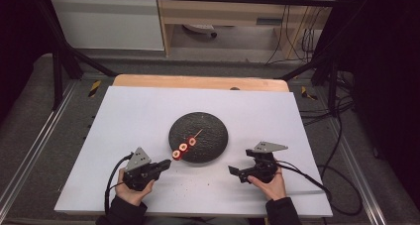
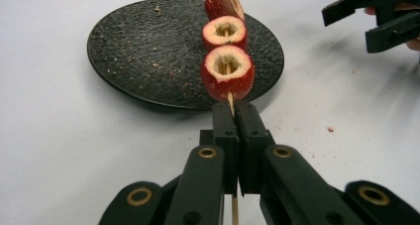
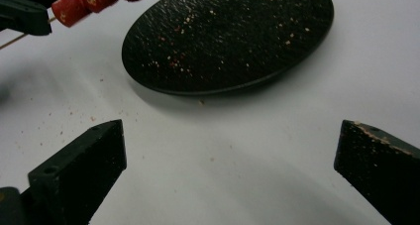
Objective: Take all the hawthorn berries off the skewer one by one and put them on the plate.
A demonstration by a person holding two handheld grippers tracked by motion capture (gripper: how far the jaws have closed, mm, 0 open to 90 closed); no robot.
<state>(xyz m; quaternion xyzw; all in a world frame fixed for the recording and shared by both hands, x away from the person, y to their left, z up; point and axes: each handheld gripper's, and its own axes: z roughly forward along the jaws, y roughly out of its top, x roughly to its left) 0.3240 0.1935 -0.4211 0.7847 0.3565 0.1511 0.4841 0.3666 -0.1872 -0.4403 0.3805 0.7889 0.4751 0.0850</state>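
Note:
A thin wooden skewer (image 2: 231,104) carries three red hollowed fruit pieces (image 2: 227,72), seen from above as red rings (image 1: 183,147) over the near left part of the black plate (image 1: 210,128). My left gripper (image 2: 235,106) is shut on the skewer's near end and holds it level, pointing over the plate (image 2: 143,51). In the high view that gripper (image 1: 166,164) sits at the plate's near left. My right gripper (image 1: 232,171) is open, right of the plate's near edge, with nothing between its jaws. In the right gripper view its fingertips (image 3: 94,145) frame bare table below the plate (image 3: 233,36).
The white board (image 1: 148,111) covers a wooden table and carries small crumbs near the plate. Crumbs also lie on the plate. A dark metal frame (image 1: 64,56) and cables (image 1: 337,136) surround the table. Both forearms enter from the bottom edge.

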